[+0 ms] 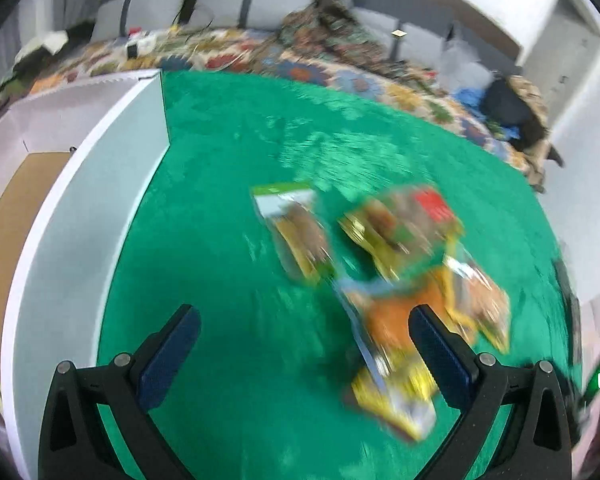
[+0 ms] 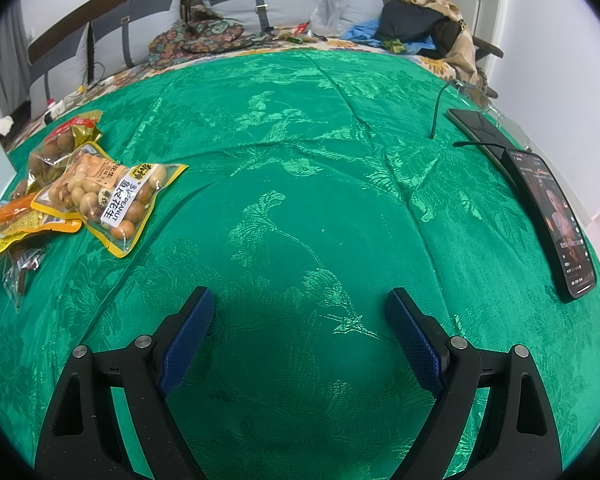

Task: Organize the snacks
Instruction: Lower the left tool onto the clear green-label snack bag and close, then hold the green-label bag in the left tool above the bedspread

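Hanging over a green cloth [image 2: 300, 184], both grippers stand with their fingers wide apart and nothing between them. The left gripper [image 1: 304, 328] is above the cloth with its right finger [image 1: 440, 356] in front of an orange pack [image 1: 392, 316]; this view is blurred, so whether they touch is unclear. The snacks lie in a loose heap: a pack with a green top [image 1: 292, 228] a little apart on the left, a pack with a red label [image 1: 404, 228] next to it, the orange pack and a yellow one [image 1: 396, 400] nearer the camera. A white box [image 1: 84, 208] stands at the left edge of the cloth. The right gripper [image 2: 300, 320] is over bare cloth, well apart from the heap, where a peanut pack [image 2: 108, 200] lies on top of the others. A phone [image 2: 552, 216] lies at the right edge, screen lit.
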The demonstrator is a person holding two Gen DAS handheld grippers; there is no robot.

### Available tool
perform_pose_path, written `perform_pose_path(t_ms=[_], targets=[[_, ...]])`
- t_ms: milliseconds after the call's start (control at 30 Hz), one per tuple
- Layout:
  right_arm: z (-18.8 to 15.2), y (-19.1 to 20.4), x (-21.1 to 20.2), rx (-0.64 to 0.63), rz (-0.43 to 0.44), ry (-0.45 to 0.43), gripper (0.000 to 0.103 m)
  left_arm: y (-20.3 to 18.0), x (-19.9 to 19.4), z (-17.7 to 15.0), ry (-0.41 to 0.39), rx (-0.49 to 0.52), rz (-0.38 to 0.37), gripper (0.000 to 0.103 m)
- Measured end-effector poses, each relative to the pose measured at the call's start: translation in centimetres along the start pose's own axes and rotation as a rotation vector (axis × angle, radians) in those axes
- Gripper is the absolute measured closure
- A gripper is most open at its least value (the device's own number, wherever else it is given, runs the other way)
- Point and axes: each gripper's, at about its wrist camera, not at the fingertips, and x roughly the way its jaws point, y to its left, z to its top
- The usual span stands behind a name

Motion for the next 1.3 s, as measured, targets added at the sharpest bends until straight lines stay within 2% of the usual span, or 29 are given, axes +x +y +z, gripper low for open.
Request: perform_pose_path(t_ms=[67,167,267,300,367,400,467,533,633,733,800,900,933,1000,1067,1133,1167,1267,1300], targets=[[0.0,0.0,0.0,0.000,0.000,0.000,0.013,0.0,2.0,1.7,0.029,-0.011,0.027,0.001],[0.0,0.0,0.0,0.000,0.000,0.000,0.013,-0.5,5.9,3.9,0.097,-0.043,0.042,0.008],[0.0,0.0,0.0,0.000,0.000,0.000,0.013,-0.8,8.9,4.7,0.147,-0.057,0.079,0.016],[0.0,0.0,0.0,0.000,0.000,0.000,0.013,-0.9,9.7,4.8,0.161,-0.048,0.095,0.026],[0.0,0.0,0.0,0.000,0.000,0.000,0.013,-1.5,9.8,4.5,0.140,0.015,0.115,0.045],[0.0,0.0,0.0,0.000,0.000,0.000,0.013,-1.8,9.5,4.2,0.132,0.049,0.120,0.065],[0.0,0.0,0.0,0.000,0.000,0.000,0.013,-1.7,8.9,3.3,0.132,0.090,0.110,0.066],[0.0,0.0,0.0,0.000,0.000,0.000,0.013,-0.8,7.6,1.9,0.134,0.091,0.083,0.070],[0.0,0.0,0.0,-0.001,0.000,0.000,0.013,1.2,4.8,-1.1,0.131,0.090,0.087,0.071],[0.0,0.0,0.0,-0.001,0.000,0.000,0.013,3.0,2.1,-5.1,0.147,0.065,0.043,0.071],[0.0,0.0,0.0,-0.001,0.000,0.000,0.013,3.9,0.6,-7.8,0.156,0.053,-0.014,0.072],[0.0,0.0,0.0,-0.001,0.000,0.000,0.013,4.0,-1.1,-11.2,0.160,0.048,-0.098,0.072],[0.0,0.0,0.0,-0.001,0.000,0.000,0.013,3.8,-1.2,-11.9,0.157,0.058,-0.100,0.071],[0.0,0.0,0.0,-0.001,0.000,0.000,0.013,3.3,-1.5,-13.0,0.122,0.088,-0.054,0.068],[0.0,0.0,0.0,-0.001,0.000,0.000,0.013,2.7,-1.5,-13.3,0.075,0.103,-0.035,0.056],[0.0,0.0,0.0,-0.001,0.000,0.000,0.013,2.3,-1.2,-13.5,0.035,0.109,0.007,0.019],[0.0,0.0,0.0,-0.001,0.000,0.000,0.013,2.2,-0.8,-13.6,0.016,0.113,0.065,0.015],[0.0,0.0,0.0,-0.001,0.000,0.000,0.013,2.2,0.2,-13.2,-0.026,0.144,0.162,0.011],[0.0,0.0,0.0,-0.001,0.000,0.000,0.013,2.4,0.2,-13.4,-0.039,0.145,0.178,0.003]])
